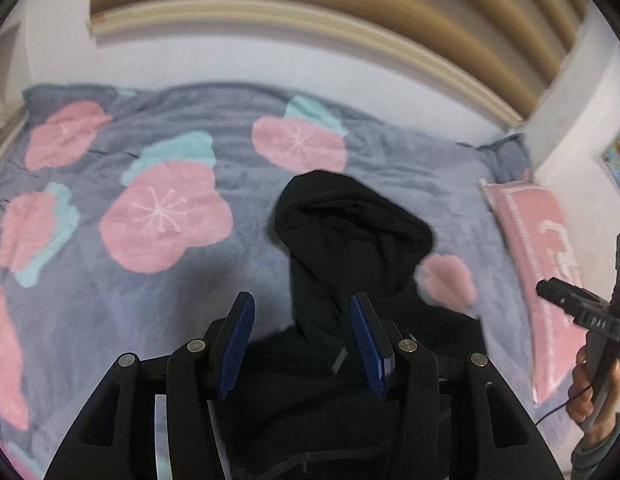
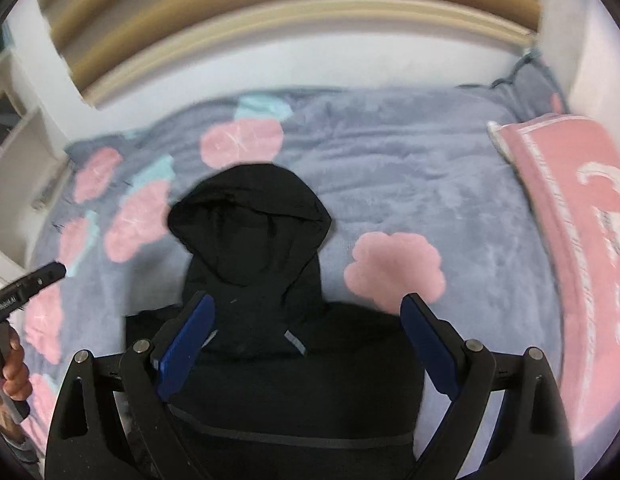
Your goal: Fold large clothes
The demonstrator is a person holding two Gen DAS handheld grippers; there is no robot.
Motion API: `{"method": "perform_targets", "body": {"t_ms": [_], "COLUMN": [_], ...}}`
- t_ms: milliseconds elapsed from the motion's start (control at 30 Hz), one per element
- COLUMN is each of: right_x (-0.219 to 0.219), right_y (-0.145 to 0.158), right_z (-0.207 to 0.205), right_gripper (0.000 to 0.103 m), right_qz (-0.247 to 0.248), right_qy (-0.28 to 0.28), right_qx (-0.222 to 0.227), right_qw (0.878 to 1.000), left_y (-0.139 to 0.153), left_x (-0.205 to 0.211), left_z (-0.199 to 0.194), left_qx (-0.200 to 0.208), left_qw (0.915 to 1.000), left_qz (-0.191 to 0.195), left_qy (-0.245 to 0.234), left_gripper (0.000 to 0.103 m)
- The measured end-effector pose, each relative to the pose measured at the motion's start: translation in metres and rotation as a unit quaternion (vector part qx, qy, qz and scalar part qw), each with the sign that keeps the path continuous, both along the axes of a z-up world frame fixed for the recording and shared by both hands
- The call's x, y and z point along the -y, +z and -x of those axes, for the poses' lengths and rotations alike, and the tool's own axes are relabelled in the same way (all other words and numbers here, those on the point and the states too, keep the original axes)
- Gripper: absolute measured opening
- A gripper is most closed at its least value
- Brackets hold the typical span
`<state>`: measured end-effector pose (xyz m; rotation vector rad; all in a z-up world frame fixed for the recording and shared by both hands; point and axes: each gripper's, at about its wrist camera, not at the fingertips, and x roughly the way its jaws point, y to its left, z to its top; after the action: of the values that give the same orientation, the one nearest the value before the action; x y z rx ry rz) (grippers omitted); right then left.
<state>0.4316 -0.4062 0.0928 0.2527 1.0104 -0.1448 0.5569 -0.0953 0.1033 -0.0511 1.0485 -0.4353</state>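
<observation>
A black hooded garment lies on the bed, its hood pointing away from me; it also shows in the right wrist view. My left gripper is open and empty, hovering above the garment's body below the hood. My right gripper is open wide and empty, also above the garment near the base of the hood. The right gripper shows at the right edge of the left wrist view. The left gripper shows at the left edge of the right wrist view. The garment's lower part is hidden under the grippers.
The bed is covered by a grey blanket with pink flowers, also in the right wrist view. A pink pillow lies at the right side. A white wall and a wooden ledge stand behind the bed. Shelves stand at left.
</observation>
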Motion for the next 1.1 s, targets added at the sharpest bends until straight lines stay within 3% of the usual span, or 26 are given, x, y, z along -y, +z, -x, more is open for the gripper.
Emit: {"method": "perform_targets", "body": {"t_ms": [133, 300, 333, 367, 433, 467, 533, 600, 667, 767, 867, 967, 1100], "right_x": [0.005, 0.02, 0.022, 0.023, 0.026, 0.027, 0.032, 0.045, 0.053, 0.037, 0.037, 0.038, 0.037], "right_y": [-0.073, -0.136, -0.148, -0.156, -0.175, -0.186, -0.195, -0.175, -0.154, -0.167, -0.214, -0.237, -0.206], "right_z": [-0.068, -0.129, -0.142, -0.151, -0.168, -0.176, -0.182, -0.168, -0.147, -0.14, -0.15, -0.158, -0.146], "right_gripper": [0.074, 0.072, 0.072, 0.072, 0.069, 0.047, 0.01, 0.009, 0.009, 0.009, 0.009, 0.014, 0.032], "right_qz": [0.008, -0.001, 0.007, 0.017, 0.025, 0.017, 0.012, -0.002, -0.023, 0.028, 0.028, 0.01, 0.032], "right_qy": [0.008, -0.005, -0.009, -0.014, -0.023, -0.021, -0.016, -0.036, -0.036, -0.008, 0.004, 0.025, 0.047], "right_qx": [-0.043, -0.068, -0.073, -0.078, -0.09, -0.098, -0.101, -0.043, 0.001, -0.013, -0.072, -0.103, -0.093], "right_qw": [0.999, 0.998, 0.997, 0.997, 0.995, 0.995, 0.995, 0.998, 0.999, 0.999, 0.997, 0.994, 0.994], "left_y": [-0.069, -0.124, -0.132, -0.141, -0.156, -0.164, -0.178, -0.169, -0.156, -0.171, -0.227, -0.219, -0.183], "left_x": [0.021, 0.041, 0.044, 0.049, 0.057, 0.062, 0.059, 0.033, 0.015, 0.015, 0.028, 0.029, 0.019], "left_z": [-0.059, -0.108, -0.115, -0.123, -0.136, -0.142, -0.157, -0.155, -0.142, -0.135, -0.147, -0.142, -0.109], "left_qx": [-0.036, -0.045, -0.041, -0.033, -0.039, -0.037, -0.052, -0.057, -0.049, -0.065, -0.119, -0.082, -0.03], "left_qw": [0.9989, 0.998, 0.998, 0.9981, 0.9978, 0.9979, 0.9965, 0.9914, 0.9884, 0.9916, 0.9909, 0.9946, 0.9988], "left_qz": [0.025, 0.032, 0.034, 0.037, 0.037, 0.033, 0.02, 0.089, 0.124, 0.089, 0.043, 0.046, 0.035], "left_qy": [0.015, 0.031, 0.033, 0.037, 0.039, 0.042, 0.063, 0.077, 0.073, 0.067, 0.045, 0.044, 0.016], "left_gripper": [0.051, 0.051, 0.046, 0.034, 0.03, 0.018, 0.009, 0.007, 0.007, 0.008, 0.013, 0.016, 0.02]}}
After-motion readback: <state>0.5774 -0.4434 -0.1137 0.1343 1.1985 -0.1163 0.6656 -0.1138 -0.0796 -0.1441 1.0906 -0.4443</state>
